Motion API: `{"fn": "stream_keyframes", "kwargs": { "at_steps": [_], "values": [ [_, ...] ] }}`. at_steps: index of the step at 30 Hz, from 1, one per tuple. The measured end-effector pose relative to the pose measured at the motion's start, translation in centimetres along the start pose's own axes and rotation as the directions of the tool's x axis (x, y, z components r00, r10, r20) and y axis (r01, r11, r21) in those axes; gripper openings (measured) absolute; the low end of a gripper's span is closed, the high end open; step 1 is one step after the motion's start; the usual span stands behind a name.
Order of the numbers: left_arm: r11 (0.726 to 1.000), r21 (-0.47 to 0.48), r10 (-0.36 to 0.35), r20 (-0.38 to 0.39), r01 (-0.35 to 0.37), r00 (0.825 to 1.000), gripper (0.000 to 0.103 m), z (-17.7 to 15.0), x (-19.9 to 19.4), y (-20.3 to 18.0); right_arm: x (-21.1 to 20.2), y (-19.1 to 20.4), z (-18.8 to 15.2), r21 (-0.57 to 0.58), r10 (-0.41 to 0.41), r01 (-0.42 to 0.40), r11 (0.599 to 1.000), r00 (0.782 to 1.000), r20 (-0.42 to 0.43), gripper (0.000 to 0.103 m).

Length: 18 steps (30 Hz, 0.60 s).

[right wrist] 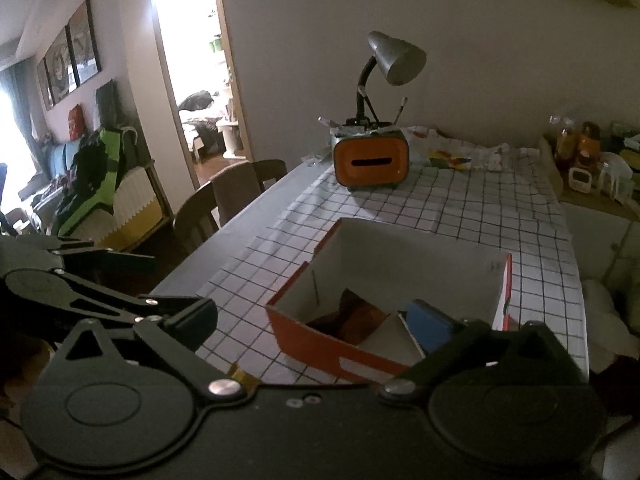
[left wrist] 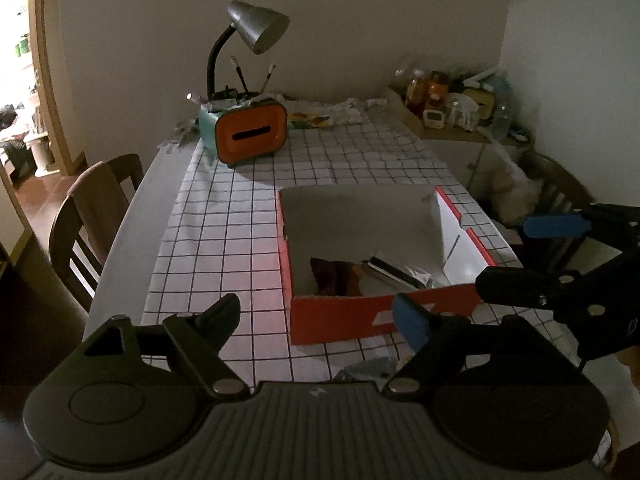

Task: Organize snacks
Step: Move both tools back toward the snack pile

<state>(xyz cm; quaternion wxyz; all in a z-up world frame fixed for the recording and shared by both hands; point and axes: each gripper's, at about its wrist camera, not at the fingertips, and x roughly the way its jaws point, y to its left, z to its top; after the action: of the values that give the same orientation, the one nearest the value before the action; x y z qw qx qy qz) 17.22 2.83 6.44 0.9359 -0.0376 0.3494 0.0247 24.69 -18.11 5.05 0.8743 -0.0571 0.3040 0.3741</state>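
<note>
Snacks sit in the near end of the red cardboard box (left wrist: 340, 312), which stands open-topped on the checked tablecloth (left wrist: 224, 240); a dark brown crinkled packet (left wrist: 334, 278) lies against the near wall, and a silvery foil wrapper (left wrist: 394, 274) lies just beside it toward the box's middle; far end of the box bare grey card.

Handling, judged: both packets look light, soft and crushable; foil likely slippery under the pads, so a pinch on a sealed edge or crimped end should hold better than a squeeze across the belly; contents may be brittle, so a gentle close; the box itself is thin card, stiff at the walls only, and will slide on the cloth if nudged.

Left gripper (left wrist: 322, 316): jaws stand wide apart, nothing between them, held short of the box's near wall. Right gripper (right wrist: 316, 324): jaws spread to their widest, empty, over the near corner of the box; brown packet visible between them below, untouched.

Another small grey wrapper (left wrist: 366, 370) lies on the cloth outside the box, just ahead of the left gripper; detail too dim to tell.
</note>
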Motion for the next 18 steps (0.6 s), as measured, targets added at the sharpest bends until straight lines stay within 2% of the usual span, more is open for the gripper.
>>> {"fn": "stream_keyframes", "kwargs": {
  "at_steps": [6,12,18],
  "values": [
    [1.0,0.014,-0.027,0.03,0.026,0.999,0.09,-1.9,-2.4,1.1,-1.5,1.8,-1.6,0.018,-0.044,0.043,0.999,0.999,0.014,0.103],
    [0.999,0.016,-0.037,0.064,0.036,0.997,0.1,-3.9,-3.9,2.0,-2.4,2.6,-3.4,0.055,-0.068,0.067,0.996,0.998,0.01,0.103],
    [0.999,-0.001,-0.052,0.03,0.052,0.998,0.1,-5.9,-3.4,3.0,-2.3,3.3,-5.8,0.073,-0.085,0.087,0.994,0.996,-0.034,0.103]
  ]
}}
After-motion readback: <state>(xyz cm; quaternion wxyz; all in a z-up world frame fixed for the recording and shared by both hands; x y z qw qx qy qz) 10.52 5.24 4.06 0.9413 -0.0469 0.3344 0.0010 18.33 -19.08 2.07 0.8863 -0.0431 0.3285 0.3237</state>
